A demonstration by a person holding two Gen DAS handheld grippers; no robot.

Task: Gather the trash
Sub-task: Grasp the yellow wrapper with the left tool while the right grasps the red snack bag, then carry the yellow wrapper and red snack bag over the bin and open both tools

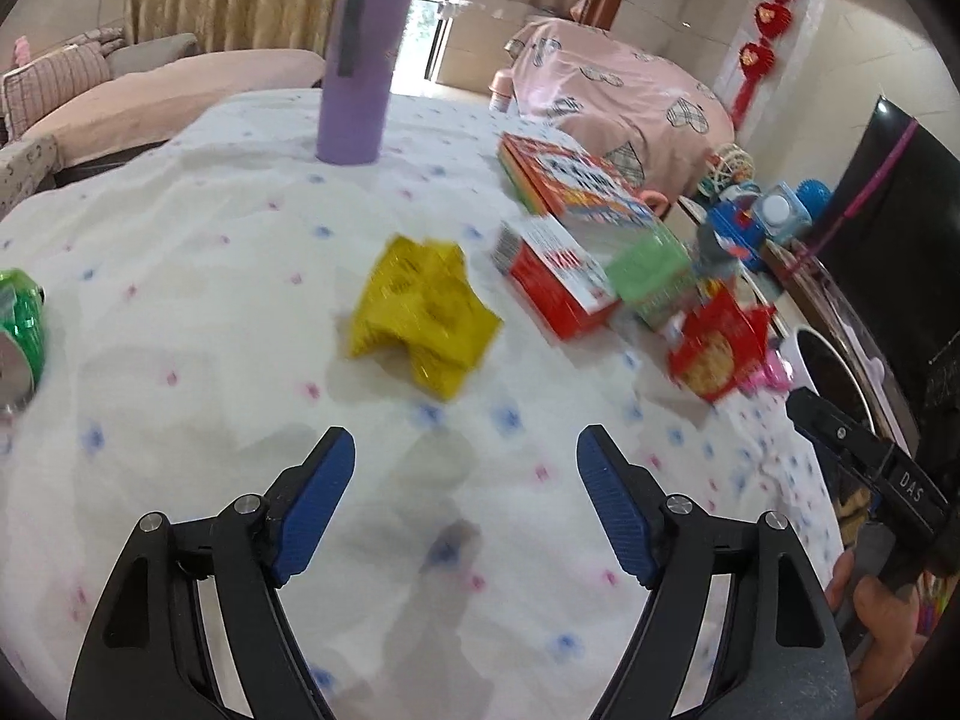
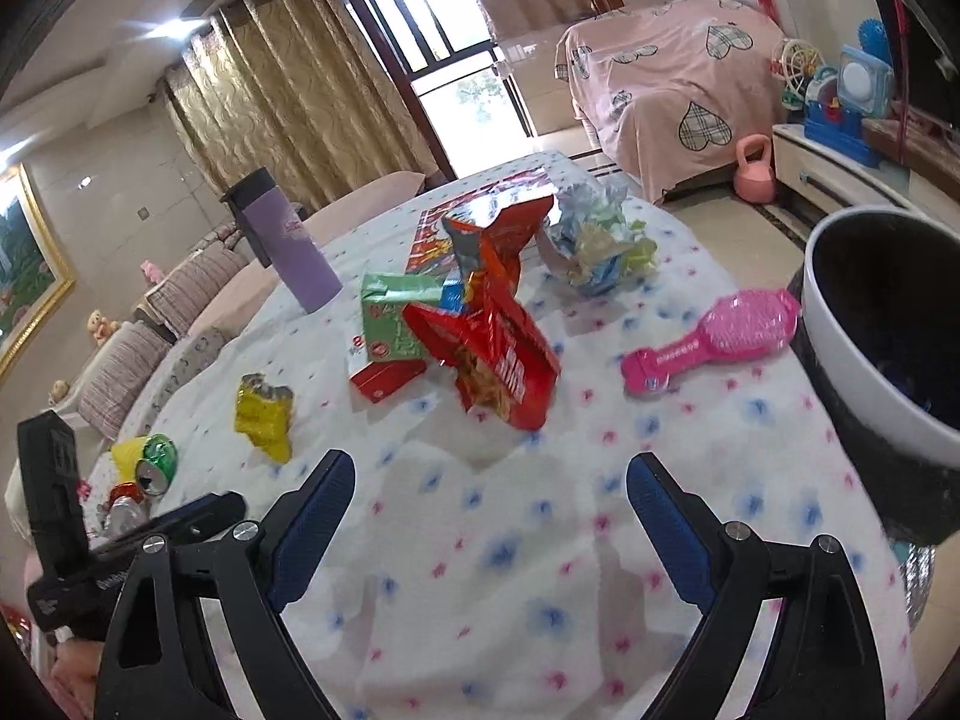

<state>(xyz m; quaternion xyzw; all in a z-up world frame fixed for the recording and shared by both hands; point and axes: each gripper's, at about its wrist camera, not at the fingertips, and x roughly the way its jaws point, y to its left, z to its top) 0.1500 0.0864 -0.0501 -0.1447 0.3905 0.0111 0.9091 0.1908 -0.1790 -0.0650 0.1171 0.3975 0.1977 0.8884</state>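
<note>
Ahead of the left gripper (image 1: 465, 450) fingers, apart, yellow wrapper (image 1: 423, 315), tablecloth (image 1: 180, 228)

curtains (image 2: 288, 102) gold, drawn | window (image 2: 444, 18) bright daylight | sofa (image 1: 138, 90) pink | floor (image 2: 720, 228) pale tile

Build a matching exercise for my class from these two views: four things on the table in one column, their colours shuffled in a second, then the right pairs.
Things:
1. tumbler
2. crumpled wrapper
3. hairbrush
4. crushed can

Colours:
A. pink
B. green
C. purple
D. yellow

Pairs: 1-C, 2-D, 3-A, 4-B
</note>
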